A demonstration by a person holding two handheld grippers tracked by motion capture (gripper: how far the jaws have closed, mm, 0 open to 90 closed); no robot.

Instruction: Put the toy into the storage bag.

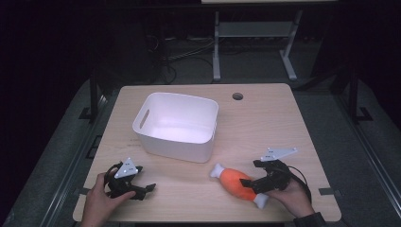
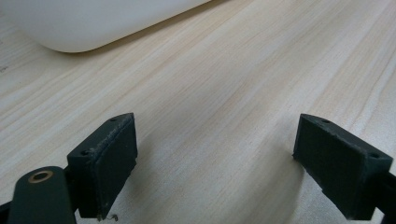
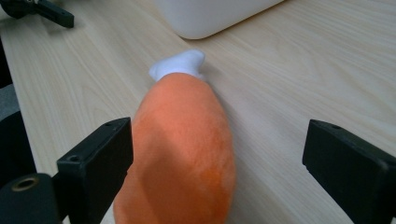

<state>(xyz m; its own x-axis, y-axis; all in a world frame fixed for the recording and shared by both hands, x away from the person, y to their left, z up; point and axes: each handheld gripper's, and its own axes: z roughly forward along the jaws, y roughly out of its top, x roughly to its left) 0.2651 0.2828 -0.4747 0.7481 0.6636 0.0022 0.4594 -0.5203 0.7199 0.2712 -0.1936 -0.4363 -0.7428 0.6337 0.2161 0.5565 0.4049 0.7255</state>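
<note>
Nearest the person, at the table's (image 1: pixel 265 111) front edge, the right gripper (image 1: pixel 250 182) lies low beside an orange plush drumstick toy (image 1: pixel 236 183) with white ends. In the right gripper view its jaws stand wide apart with the toy (image 3: pixel 182 144) between them, lying against one jaw and well clear of the other; nothing is clamped. The soft, rounded body could squash and slide out if the jaws close off-centre, or roll away across the smooth wood. To the front left, the left gripper (image 1: pixel 137 189) rests on the table, jaws apart over bare wood, too far off to steady the toy. Beyond both, mid-table, an empty white bin (image 1: pixel 176 126) stands upright; a toy gripped by one end might droop and catch its rim (image 1: pixel 208 137)
</note>
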